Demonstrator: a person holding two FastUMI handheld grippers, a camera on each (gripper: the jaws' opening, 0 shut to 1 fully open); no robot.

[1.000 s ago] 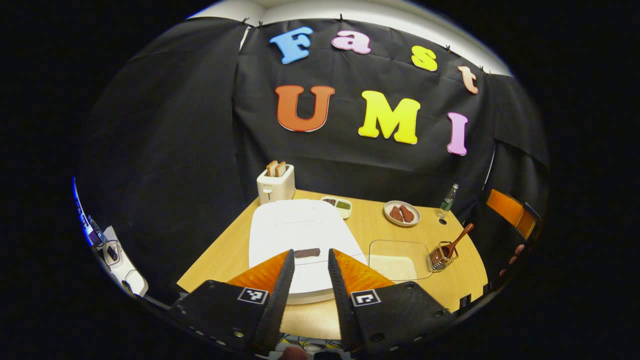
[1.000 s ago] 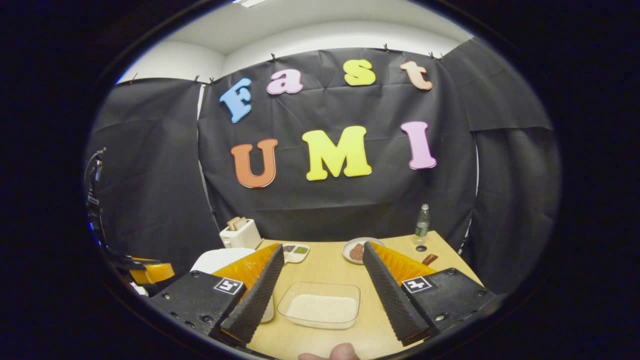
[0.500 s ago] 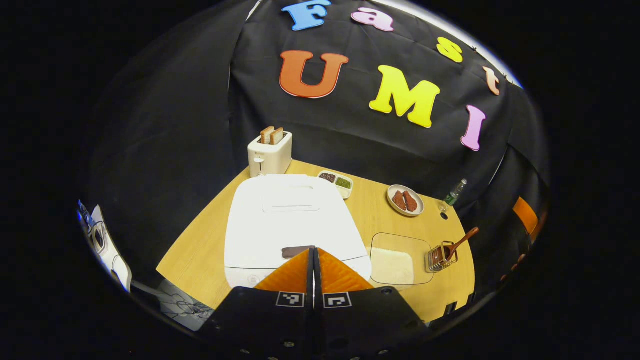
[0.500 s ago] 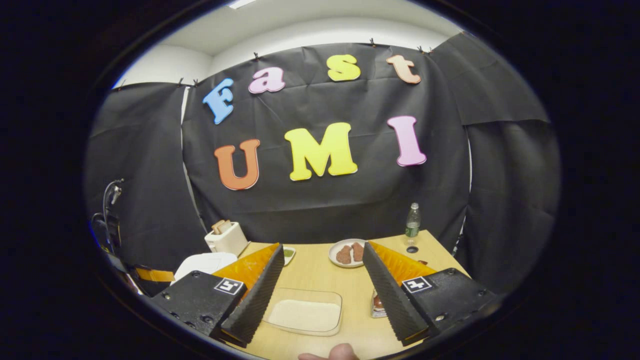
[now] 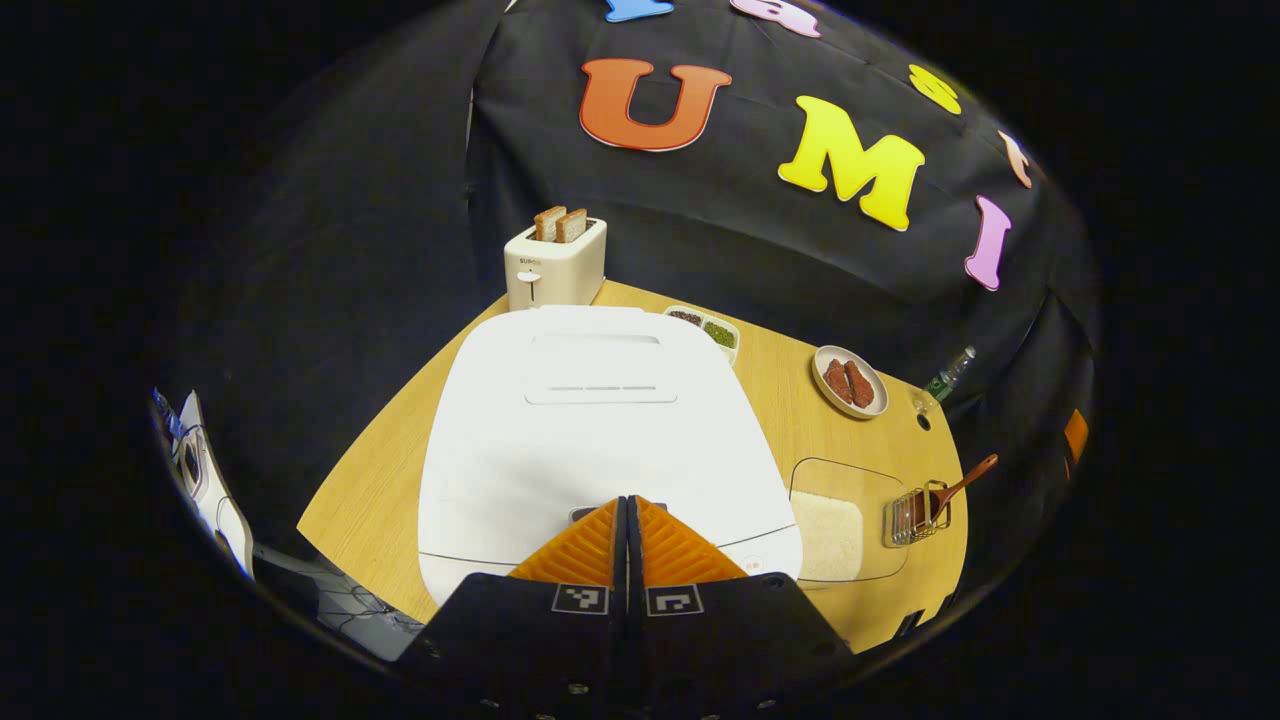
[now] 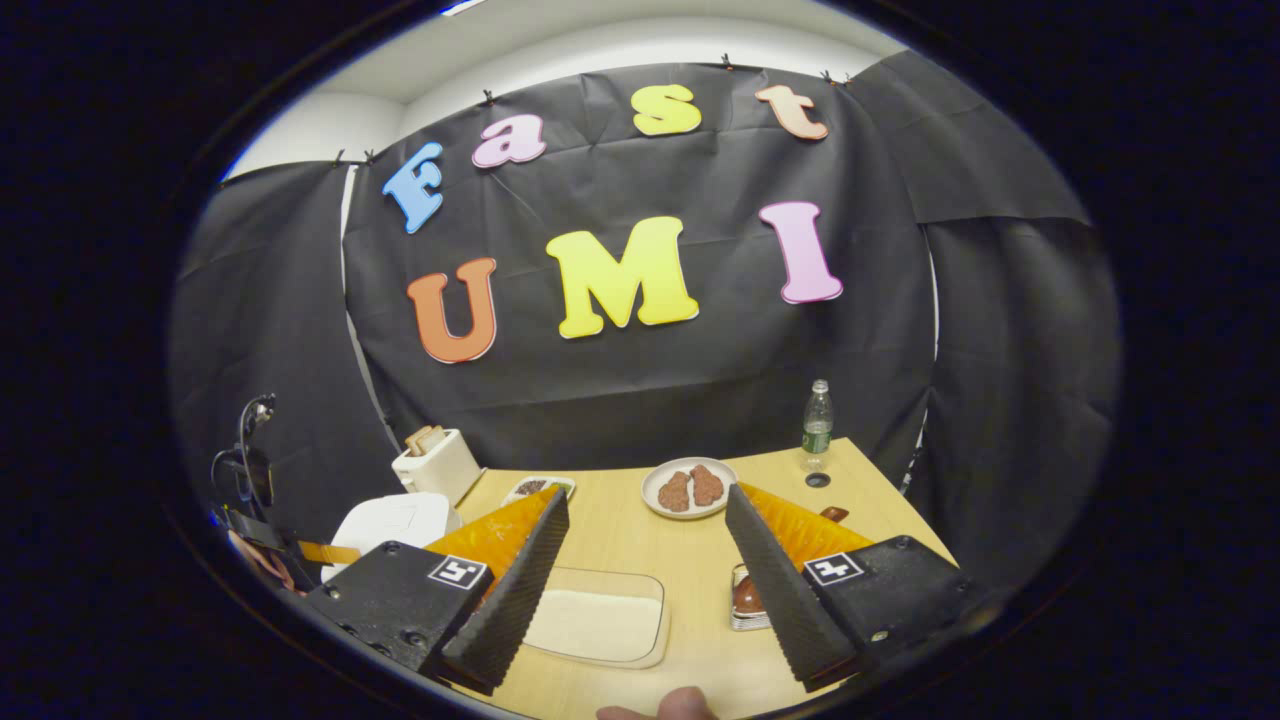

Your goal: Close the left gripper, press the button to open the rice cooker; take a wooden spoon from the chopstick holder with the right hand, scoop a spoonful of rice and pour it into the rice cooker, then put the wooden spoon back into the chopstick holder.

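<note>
Left gripper (image 5: pixel 627 503): fingers pressed together, nothing between them, tips over the front edge of the rice cooker (image 5: pixel 590 420), lid down. Button mostly hidden under the tips. Right gripper (image 6: pixel 645 510): fingers wide apart, empty, above the table (image 6: pixel 620 540). Clear rice tray (image 6: pixel 600 620) directly ahead below it; chopstick holder (image 6: pixel 748 598) with wooden spoon (image 5: pixel 962 485) beside its right finger.

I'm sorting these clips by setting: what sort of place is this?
Likely a staged kitchen tabletop in a recording booth: a white rice cooker, a toaster holding bread and a plate of food on a wooden table.
</note>
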